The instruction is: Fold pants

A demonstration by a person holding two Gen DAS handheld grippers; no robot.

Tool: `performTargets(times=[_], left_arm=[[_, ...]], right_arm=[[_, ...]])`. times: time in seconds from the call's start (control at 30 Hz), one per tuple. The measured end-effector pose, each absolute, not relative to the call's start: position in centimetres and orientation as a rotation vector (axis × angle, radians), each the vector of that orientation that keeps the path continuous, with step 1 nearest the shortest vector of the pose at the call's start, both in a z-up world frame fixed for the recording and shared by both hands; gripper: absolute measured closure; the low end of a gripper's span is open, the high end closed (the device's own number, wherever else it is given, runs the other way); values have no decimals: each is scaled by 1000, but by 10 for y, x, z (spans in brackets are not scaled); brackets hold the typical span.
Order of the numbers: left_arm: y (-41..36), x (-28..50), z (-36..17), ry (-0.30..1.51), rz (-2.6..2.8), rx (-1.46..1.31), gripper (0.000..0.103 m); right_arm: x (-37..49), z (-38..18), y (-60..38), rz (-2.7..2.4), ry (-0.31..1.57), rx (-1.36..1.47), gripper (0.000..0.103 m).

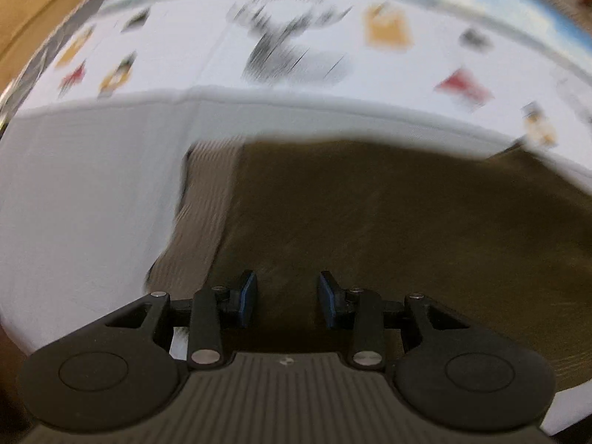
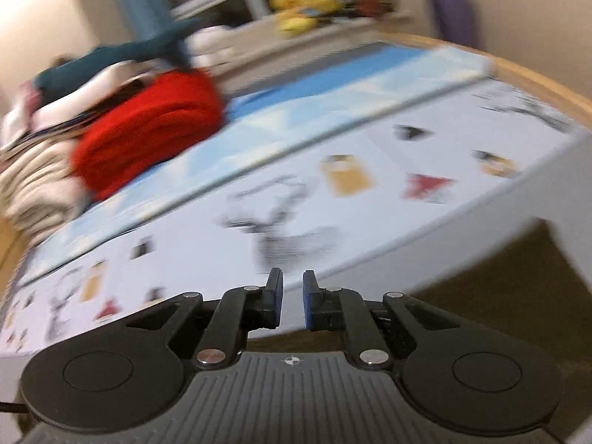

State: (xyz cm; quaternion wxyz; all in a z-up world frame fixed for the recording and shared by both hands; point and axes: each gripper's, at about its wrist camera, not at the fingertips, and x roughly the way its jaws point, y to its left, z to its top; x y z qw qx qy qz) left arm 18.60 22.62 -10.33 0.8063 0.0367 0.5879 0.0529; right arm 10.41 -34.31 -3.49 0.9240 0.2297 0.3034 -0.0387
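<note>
1. Pants [image 1: 388, 229], olive-brown, are lying flat on the white printed sheet [image 1: 185, 59]; the ribbed waistband edge [image 1: 199, 214] is sitting at their left side in the left wrist view.
2. Left gripper [image 1: 287, 298] is pointing steeply down over the pants, jaws partly apart, blue pads [image 1: 248, 296] gripping nothing; whether they touch the cloth cannot be told.
3. Right gripper [image 2: 293, 303] is hovering over the sheet's edge, jaws nearly together with a thin gap, nothing between them.
4. Pants are showing as a brown corner at lower right in the right wrist view.
5. Red garment [image 2: 148, 137] is sitting on a clothes pile [image 2: 40, 181] at far left; both views are blurring.
</note>
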Motion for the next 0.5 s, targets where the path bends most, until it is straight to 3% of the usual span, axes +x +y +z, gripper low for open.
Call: performTargets(times=[0.37, 0.5], left_arm=[[220, 192, -87, 1212, 90, -10, 62], [204, 197, -87, 1210, 63, 1, 60]], right_arm=[[203, -53, -178, 329, 792, 343, 89], [234, -68, -140, 367, 826, 320, 80]])
